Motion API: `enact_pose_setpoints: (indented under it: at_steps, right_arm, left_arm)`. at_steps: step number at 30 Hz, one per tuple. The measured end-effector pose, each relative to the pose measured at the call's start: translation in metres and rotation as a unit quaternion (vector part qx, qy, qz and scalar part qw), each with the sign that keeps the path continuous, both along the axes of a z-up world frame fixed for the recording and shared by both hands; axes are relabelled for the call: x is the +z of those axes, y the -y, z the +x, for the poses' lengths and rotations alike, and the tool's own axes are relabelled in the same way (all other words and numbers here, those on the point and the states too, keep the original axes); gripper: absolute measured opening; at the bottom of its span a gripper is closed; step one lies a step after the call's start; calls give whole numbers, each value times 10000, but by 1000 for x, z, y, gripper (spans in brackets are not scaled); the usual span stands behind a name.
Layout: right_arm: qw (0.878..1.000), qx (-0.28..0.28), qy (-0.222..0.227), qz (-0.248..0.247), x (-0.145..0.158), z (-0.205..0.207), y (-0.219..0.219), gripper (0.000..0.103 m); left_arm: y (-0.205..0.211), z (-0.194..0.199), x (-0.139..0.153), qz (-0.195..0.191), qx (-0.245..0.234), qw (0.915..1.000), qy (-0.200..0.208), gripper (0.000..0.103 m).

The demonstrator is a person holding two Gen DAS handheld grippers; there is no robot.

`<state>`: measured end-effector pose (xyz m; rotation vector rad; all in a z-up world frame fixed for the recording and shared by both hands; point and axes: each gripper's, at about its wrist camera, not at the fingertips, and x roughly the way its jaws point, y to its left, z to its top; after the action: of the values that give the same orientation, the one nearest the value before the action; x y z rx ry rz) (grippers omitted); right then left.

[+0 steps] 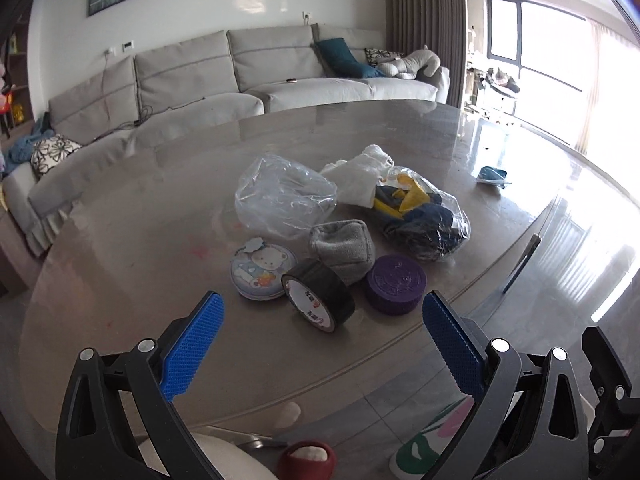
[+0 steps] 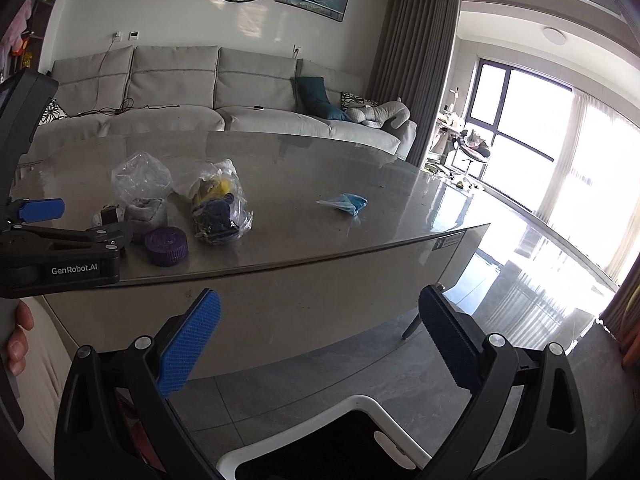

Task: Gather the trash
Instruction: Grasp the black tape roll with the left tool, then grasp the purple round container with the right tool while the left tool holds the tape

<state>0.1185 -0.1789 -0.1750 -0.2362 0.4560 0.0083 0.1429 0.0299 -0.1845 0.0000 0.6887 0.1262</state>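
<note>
Both the left gripper [image 1: 322, 336] and right gripper [image 2: 320, 334] gape wide, holding nothing. Right of the purple lid [image 2: 166, 246], well apart, lies what looks like a crumpled blue wrapper [image 2: 346, 202] on the table [image 2: 304, 184].

Daylight pours in from the big window [image 2: 516, 120] on the right, blown out to pure white, and throws a hard glare across the floor tiles [image 2: 532, 280]. The glossy surface [image 1: 160, 240] picks up soft reflections of the sofa [image 1: 192, 76]. The side of the room away from the glass sits dimmer. Both views bow strongly at the rims, with black corners. Things stay sharp throughout; shadows are faint and short.
</note>
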Motion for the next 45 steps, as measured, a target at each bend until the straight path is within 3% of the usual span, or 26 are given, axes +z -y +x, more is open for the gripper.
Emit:
enact_pose_setpoints:
  at_steps: [10, 15, 16, 19, 21, 23, 30, 34, 45]
  right_arm:
    - [9996, 280, -22, 14, 2, 39, -25, 99]
    - [9995, 315, -56, 36, -1, 41, -29, 99]
    - [9995, 323, -60, 35, -3, 42, -31, 99]
    - [9993, 351, -78, 50, -3, 42, -33, 99]
    - [9993, 362, -65, 60, -3, 39, -33, 99]
    - [9992, 383, -49, 76, -2, 37, -33, 99]
    - [9991, 395, -60, 162, 0, 35, -32, 99]
    - [9991, 365, -79, 198, -2, 36, -30, 99]
    - [9987, 386, -91, 334, -6, 36, -31, 99]
  left_arm:
    - [-23, 18, -16, 29, 494, 9985, -233, 98]
    - [-30, 17, -15, 3, 557, 9984, -101, 95]
    - [-31, 16, -14, -47, 525, 9986, -62, 91]
    - [-31, 12, -12, -339, 299, 9990, -22, 64]
    - [-30, 14, -14, -472, 54, 9988, -70, 29]
    - [-29, 16, -18, -601, -71, 9980, -189, 18]
    - [-25, 14, -24, -564, -144, 9981, -196, 18]
    - [-31, 13, -23, -790, -224, 9964, -224, 17]
    - [-30, 9, 4, -556, -352, 9978, 125, 17]
